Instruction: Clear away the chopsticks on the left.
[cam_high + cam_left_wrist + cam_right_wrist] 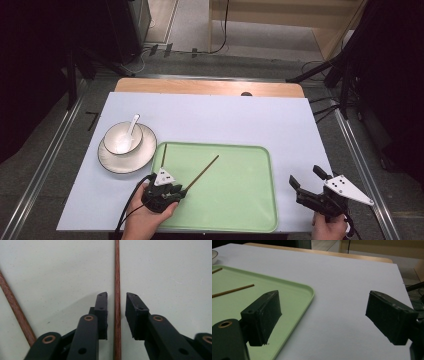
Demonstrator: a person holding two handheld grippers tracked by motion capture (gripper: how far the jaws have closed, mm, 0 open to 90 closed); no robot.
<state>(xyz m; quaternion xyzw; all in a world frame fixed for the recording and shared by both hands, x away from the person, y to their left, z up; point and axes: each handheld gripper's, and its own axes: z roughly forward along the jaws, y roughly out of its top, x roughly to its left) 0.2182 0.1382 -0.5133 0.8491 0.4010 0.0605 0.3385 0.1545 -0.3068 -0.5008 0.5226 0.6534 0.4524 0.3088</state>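
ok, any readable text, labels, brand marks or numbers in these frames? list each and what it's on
None: no word, number, label or brand mark can be read in these frames.
The green tray, the bowl, the plate and both chopsticks are plain.
The grey plate on the right tool bears dark dots, not writing.
The left tool carries no marking.

Both grippers' fingers (263, 315) apart.
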